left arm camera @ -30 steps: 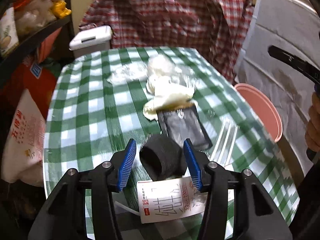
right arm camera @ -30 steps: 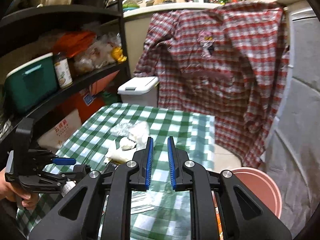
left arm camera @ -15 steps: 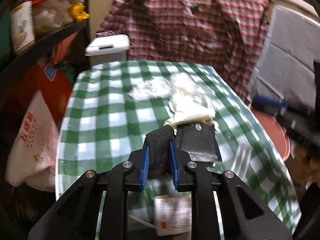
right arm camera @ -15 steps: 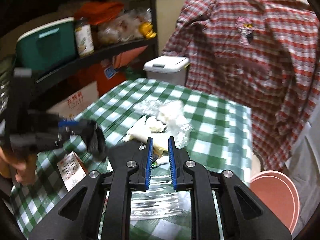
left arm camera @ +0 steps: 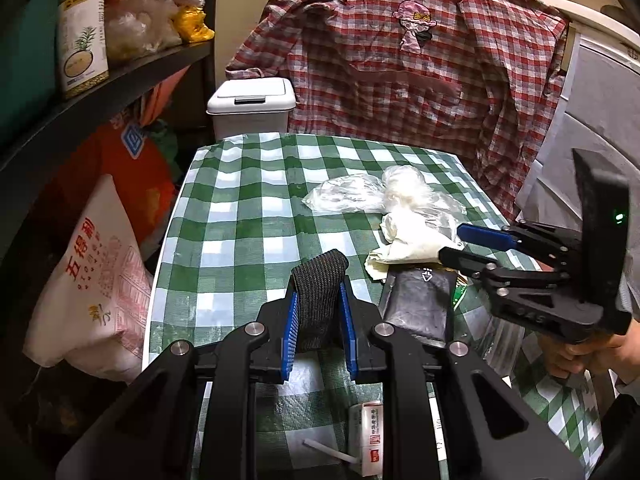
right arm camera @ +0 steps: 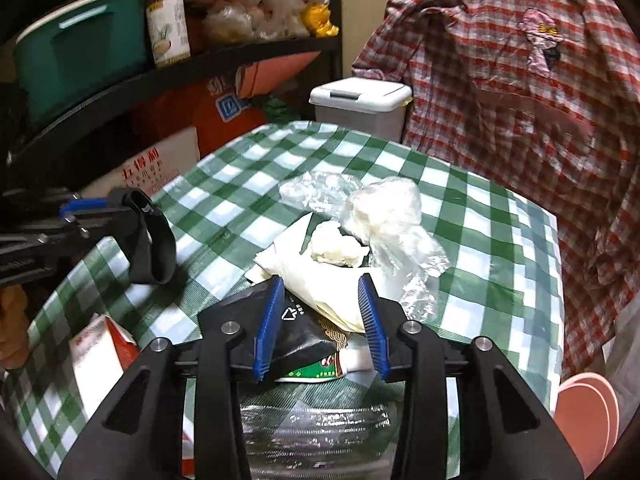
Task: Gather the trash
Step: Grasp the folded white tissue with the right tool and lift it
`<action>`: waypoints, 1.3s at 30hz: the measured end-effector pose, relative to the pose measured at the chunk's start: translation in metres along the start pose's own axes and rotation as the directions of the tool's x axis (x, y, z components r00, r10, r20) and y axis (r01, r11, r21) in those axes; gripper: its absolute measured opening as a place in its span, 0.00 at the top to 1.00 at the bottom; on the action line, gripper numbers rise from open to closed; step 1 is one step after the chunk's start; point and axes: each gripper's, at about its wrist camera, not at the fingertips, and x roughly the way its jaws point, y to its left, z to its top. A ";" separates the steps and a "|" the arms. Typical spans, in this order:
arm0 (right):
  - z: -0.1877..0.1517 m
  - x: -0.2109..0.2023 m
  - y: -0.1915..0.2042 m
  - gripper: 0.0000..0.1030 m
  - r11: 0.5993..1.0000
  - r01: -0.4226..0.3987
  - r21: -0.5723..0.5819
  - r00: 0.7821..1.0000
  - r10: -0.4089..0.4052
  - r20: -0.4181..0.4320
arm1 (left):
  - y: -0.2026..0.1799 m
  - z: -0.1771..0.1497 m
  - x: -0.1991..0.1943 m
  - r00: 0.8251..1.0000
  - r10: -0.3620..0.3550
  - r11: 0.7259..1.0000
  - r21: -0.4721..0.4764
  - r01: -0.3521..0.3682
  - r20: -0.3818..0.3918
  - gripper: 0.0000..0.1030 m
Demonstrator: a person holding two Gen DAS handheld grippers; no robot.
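On the green-checked tablecloth (left arm camera: 240, 216) lies a pile of trash: clear plastic bags (left arm camera: 348, 198), a cream paper wrapper (left arm camera: 408, 244) and a black packet (left arm camera: 420, 300). My left gripper (left arm camera: 318, 300) is shut on a black fabric band (left arm camera: 320, 276) and holds it above the table; the right wrist view shows the black fabric band (right arm camera: 154, 248) at the left. My right gripper (right arm camera: 320, 280) hangs low over the pile with its jaws opening. The cream paper wrapper (right arm camera: 320, 280) and the black packet (right arm camera: 300, 332) sit between its pads, not pinched. A white carton (left arm camera: 366, 436) lies near the front edge.
A white lidded bin (left arm camera: 252, 108) stands behind the table's far edge. A red plaid shirt (left arm camera: 400, 72) hangs at the back. Dark shelves (left arm camera: 100, 92) and a white sack (left arm camera: 96, 272) crowd the left side. A pink basin (right arm camera: 588, 416) sits low on the right, and a clear plastic sheet (right arm camera: 316, 432) lies near the front.
My left gripper closed on the black band and lifted it off the table. My right gripper came down from high up to the trash pile, and its jaws spread apart.
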 end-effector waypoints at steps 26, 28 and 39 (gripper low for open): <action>0.020 -0.108 0.015 0.99 0.996 0.043 -0.075 0.991 -0.033 0.126 | -0.011 0.007 -0.047 0.997 -0.018 1.000 0.019 0.016 0.081 0.81; 0.022 -0.127 0.016 0.99 0.995 0.055 -0.078 0.988 -0.043 0.146 | -0.016 0.008 -0.053 0.996 -0.014 1.000 0.027 0.012 0.083 0.81; 0.010 -0.233 -0.012 0.99 0.992 0.125 -0.032 0.975 -0.117 0.190 | -0.048 0.019 -0.092 0.990 0.025 0.998 0.047 -0.031 0.139 0.81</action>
